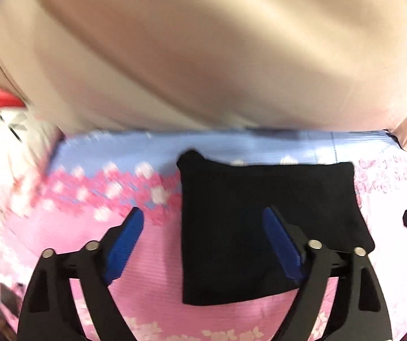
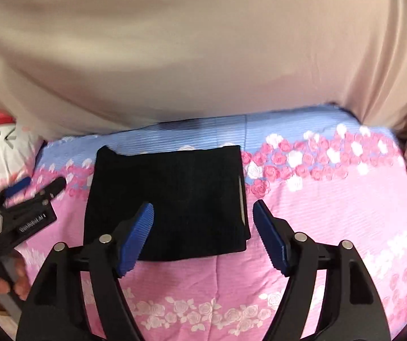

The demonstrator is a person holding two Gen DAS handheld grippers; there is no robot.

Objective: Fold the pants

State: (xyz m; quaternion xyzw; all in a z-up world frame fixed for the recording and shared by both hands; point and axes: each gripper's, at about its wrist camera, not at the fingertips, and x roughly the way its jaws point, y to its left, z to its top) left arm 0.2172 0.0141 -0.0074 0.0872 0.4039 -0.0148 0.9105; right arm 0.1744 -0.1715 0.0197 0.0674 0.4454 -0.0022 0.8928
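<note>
Both wrist views downward, sharing pants [image 1: 263, 221].

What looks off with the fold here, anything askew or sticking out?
Mostly tidy. The black pants lie folded in a compact block on the floral bedsheet. One far corner pokes up past the otherwise straight far edge, so the layers are not quite flush. Both the left gripper and the right gripper are open and hold nothing.

The folded pants [image 2: 166, 201] lie on the bed [image 2: 331, 213], near its far edge; a curtain [image 2: 203, 56] hangs behind, a pillow [image 2: 1, 147] lies left.
</note>
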